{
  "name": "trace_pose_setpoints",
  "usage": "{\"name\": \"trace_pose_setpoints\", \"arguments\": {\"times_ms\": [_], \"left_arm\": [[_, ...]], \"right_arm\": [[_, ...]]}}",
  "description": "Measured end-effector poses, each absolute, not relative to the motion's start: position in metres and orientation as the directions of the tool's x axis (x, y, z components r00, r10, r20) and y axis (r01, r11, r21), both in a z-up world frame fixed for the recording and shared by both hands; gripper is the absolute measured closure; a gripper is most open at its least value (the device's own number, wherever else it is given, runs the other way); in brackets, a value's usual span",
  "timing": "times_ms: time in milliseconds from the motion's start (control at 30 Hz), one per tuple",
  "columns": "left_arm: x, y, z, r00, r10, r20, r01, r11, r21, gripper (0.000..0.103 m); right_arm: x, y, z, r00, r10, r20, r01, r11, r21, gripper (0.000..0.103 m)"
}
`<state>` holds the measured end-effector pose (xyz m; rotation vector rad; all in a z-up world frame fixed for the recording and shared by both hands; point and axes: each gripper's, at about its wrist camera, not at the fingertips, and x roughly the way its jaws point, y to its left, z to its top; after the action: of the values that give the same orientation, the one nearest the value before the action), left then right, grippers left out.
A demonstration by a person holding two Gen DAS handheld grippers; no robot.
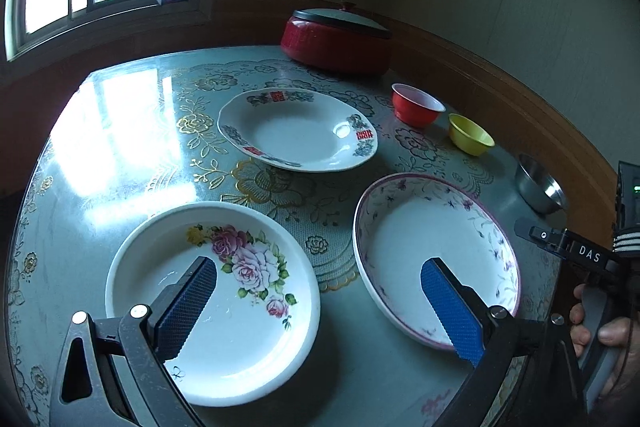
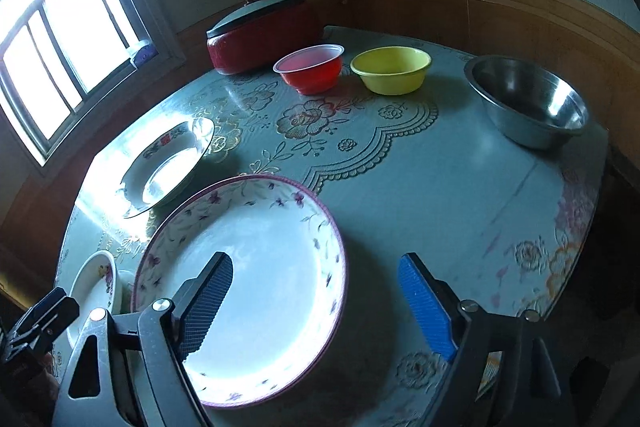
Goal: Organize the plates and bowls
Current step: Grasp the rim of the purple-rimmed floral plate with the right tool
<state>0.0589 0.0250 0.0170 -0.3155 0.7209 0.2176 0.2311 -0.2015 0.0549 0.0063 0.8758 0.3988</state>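
Left tongs (image 1: 318, 269) spread wide, empty, hovering over gap between rose plate (image 1: 212, 303) and purple-rimmed plate (image 1: 436, 259). Right tongs (image 2: 316, 271) gaping too, nothing gripped, left finger (image 2: 208, 303) above purple-rimmed plate (image 2: 240, 287), right finger above bare table (image 2: 460, 195). Third plate (image 1: 298, 129), red-patterned, further back near window side. Along far edge: red bowl (image 2: 310, 69), yellow bowl (image 2: 392, 69), steel bowl (image 2: 528, 101), all apart, none stacked. Red lidded pot (image 1: 336, 37) behind. All three plates flat on table, separate.
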Motion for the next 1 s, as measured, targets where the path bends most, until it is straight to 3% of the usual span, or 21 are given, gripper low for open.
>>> {"name": "trace_pose_setpoints", "arguments": {"times_ms": [100, 200, 267, 400, 500, 1000], "left_arm": [[0.069, 0.022, 0.019, 0.717, 0.131, -0.684, -0.368, 0.905, -0.212, 0.000], [0.075, 0.020, 0.021, 0.701, 0.176, -0.691, -0.425, 0.881, -0.208, 0.000], [0.076, 0.018, 0.024, 0.690, 0.219, -0.690, -0.459, 0.869, -0.184, 0.000], [0.076, 0.018, 0.027, 0.664, 0.296, -0.686, -0.523, 0.840, -0.144, 0.000], [0.071, 0.024, 0.027, 0.649, 0.333, -0.684, -0.570, 0.808, -0.147, 0.000], [0.058, 0.048, 0.033, 0.573, 0.485, -0.660, -0.695, 0.715, -0.077, 0.000]], "right_arm": [[0.262, -0.200, 0.049, 0.526, 0.347, -0.777, -0.398, 0.907, 0.136, 0.022], [0.285, -0.193, 0.034, 0.464, 0.336, -0.820, -0.454, 0.885, 0.106, 0.037], [0.294, -0.189, 0.024, 0.419, 0.345, -0.840, -0.492, 0.864, 0.109, 0.057], [0.293, -0.175, 0.015, 0.359, 0.388, -0.849, -0.611, 0.786, 0.100, 0.077], [0.284, -0.163, 0.013, 0.351, 0.387, -0.853, -0.698, 0.716, 0.037, 0.078], [0.250, -0.131, 0.012, 0.140, 0.421, -0.896, -0.886, 0.458, 0.077, 0.080]]}}
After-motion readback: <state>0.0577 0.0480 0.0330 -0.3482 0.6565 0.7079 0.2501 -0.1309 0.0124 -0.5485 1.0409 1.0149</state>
